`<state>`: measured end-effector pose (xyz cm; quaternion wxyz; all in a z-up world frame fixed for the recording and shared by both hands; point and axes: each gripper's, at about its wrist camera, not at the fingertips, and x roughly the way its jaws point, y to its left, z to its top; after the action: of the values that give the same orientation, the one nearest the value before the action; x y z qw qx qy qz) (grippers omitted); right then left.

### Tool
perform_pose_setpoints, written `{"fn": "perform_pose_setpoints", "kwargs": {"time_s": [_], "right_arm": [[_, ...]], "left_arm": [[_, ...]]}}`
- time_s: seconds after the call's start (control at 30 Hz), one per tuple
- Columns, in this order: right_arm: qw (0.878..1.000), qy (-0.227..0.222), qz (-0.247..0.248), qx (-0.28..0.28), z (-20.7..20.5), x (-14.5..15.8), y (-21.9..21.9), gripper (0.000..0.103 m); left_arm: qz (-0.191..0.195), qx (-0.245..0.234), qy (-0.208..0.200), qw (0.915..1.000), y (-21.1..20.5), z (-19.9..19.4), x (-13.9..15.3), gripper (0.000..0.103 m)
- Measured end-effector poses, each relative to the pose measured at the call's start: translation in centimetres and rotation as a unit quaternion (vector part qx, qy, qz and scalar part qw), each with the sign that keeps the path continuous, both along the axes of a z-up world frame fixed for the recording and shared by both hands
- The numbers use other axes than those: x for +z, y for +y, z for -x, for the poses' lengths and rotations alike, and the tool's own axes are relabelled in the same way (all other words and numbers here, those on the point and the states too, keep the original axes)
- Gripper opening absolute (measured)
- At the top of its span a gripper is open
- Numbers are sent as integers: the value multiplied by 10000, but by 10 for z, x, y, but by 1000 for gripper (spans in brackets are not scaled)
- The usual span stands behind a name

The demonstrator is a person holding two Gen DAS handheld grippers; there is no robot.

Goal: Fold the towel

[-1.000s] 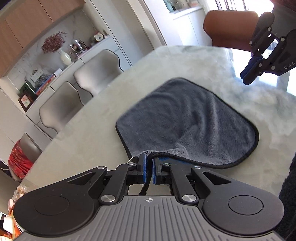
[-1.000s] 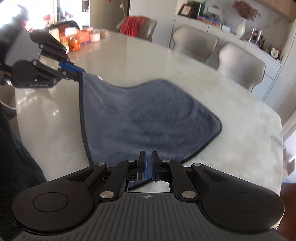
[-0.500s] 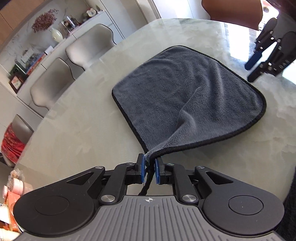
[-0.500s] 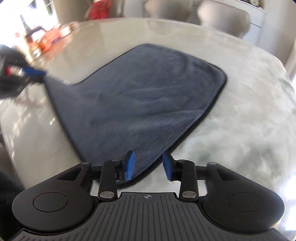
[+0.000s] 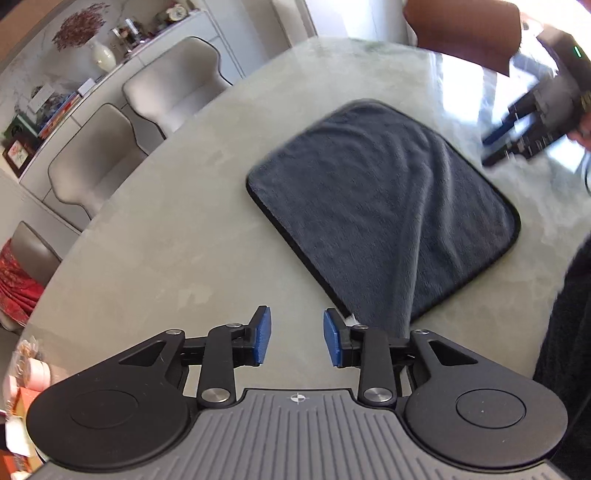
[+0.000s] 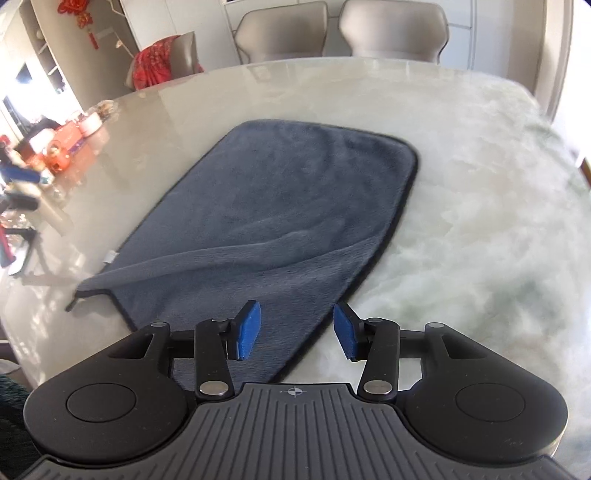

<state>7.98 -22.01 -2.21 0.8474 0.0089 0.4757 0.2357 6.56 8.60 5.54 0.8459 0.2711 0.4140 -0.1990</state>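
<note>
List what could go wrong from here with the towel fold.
1. The towel lies with a raised ridge across its near part, and one near corner is misaligned; pressing on could lock in a crooked fold.
2. Both the left gripper and the right gripper are opening with nothing between the pads, so the slack cloth may shift on the glossy table.

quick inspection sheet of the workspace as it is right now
surface: pale marble-look table, glossy, with glare.
job's things: grey towel lies on the table, a ridge running across it, near corner rumpled.
clutter: jars and boxes at the far table edge.
grippers: left gripper jaws opening, nothing between them; right gripper jaws opening over the towel's near edge, pads not pressing it.
cables: nothing seen.
surroundings: beige chairs, sideboard with white vase, red cloth over a chair.
</note>
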Motion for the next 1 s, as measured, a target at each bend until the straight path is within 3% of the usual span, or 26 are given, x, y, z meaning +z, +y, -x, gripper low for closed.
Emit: {"fn": "perform_pose_setpoints", "kwargs": {"time_s": [0.03,0.13,0.3,0.53,0.63,0.9,0.97,1.0], "right_arm": [[9999,134,-80,73,-2,-4,5,46],[9990,343,-149,258,-2,-13,20,46],[9987,404,-6,298,1,-18,32,46],[9992,371,116,-3,-3,-14,22,46],[9992,367,168,-49,-3,-15,23,46],[9990,370,130,-192,-7,-16,28,46],[9988,397,221,-199,-6,-16,30,46],[9986,418,247,-222,-5,-16,29,46]], "left_arm": [[96,27,-139,9999,-3,-11,-3,46],[354,-19,-395,9986,-19,-54,-27,48],[562,-78,-376,9977,-47,-123,-67,48],[723,489,-348,9956,-57,-206,-99,48],[794,650,-227,9945,-55,-226,-106,48],[387,565,151,9975,-66,-242,-126,49],[286,533,106,9981,-68,-241,-127,54],[216,518,52,9984,-69,-240,-128,62]]}}
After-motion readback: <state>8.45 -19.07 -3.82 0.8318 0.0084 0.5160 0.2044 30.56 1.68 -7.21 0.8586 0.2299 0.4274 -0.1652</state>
